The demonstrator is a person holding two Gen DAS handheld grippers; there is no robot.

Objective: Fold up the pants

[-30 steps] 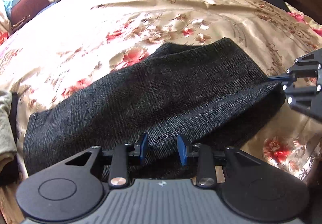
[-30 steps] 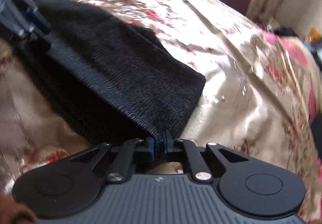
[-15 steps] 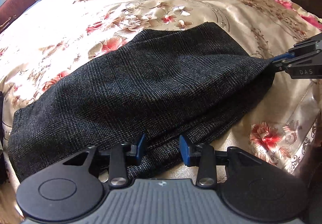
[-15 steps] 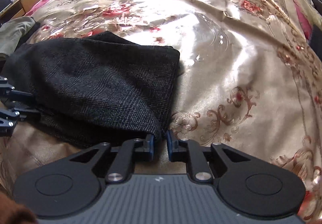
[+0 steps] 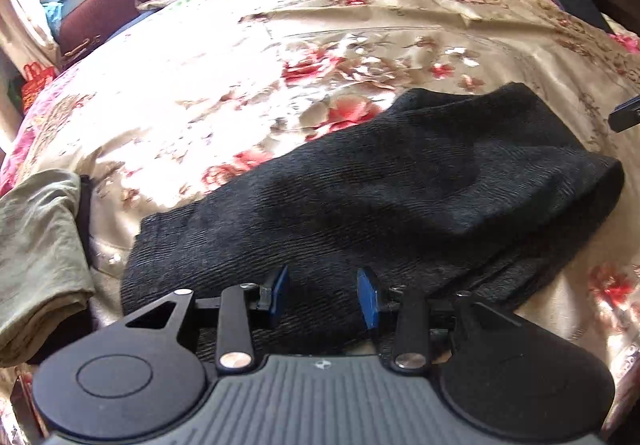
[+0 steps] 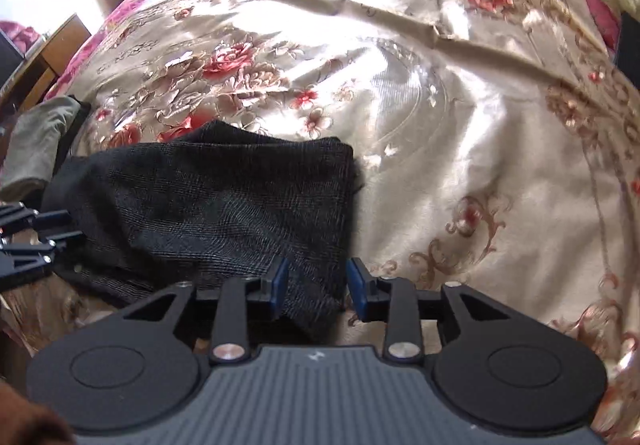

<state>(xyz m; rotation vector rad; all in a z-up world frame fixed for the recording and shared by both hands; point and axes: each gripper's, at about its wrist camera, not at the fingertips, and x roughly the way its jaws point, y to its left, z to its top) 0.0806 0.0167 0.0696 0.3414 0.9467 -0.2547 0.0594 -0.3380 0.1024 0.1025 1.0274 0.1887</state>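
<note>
On the bed, across a gold floral cover (image 5: 224, 93), the dark pants (image 5: 380, 197) lie folded into a thick, layered bundle, with one blunt folded end toward the right in the left wrist view. Above their near edge the left gripper (image 5: 323, 297) hangs with its blue pads parted and nothing pinched, the cloth lying below the gap. At the other end, the right gripper (image 6: 316, 287) has just been opening; its pads stand apart with a corner of the pants between them, though neither pad presses on it. Beside the pants, at the bed's edge, sits a pale green garment (image 5: 36, 245).
</note>
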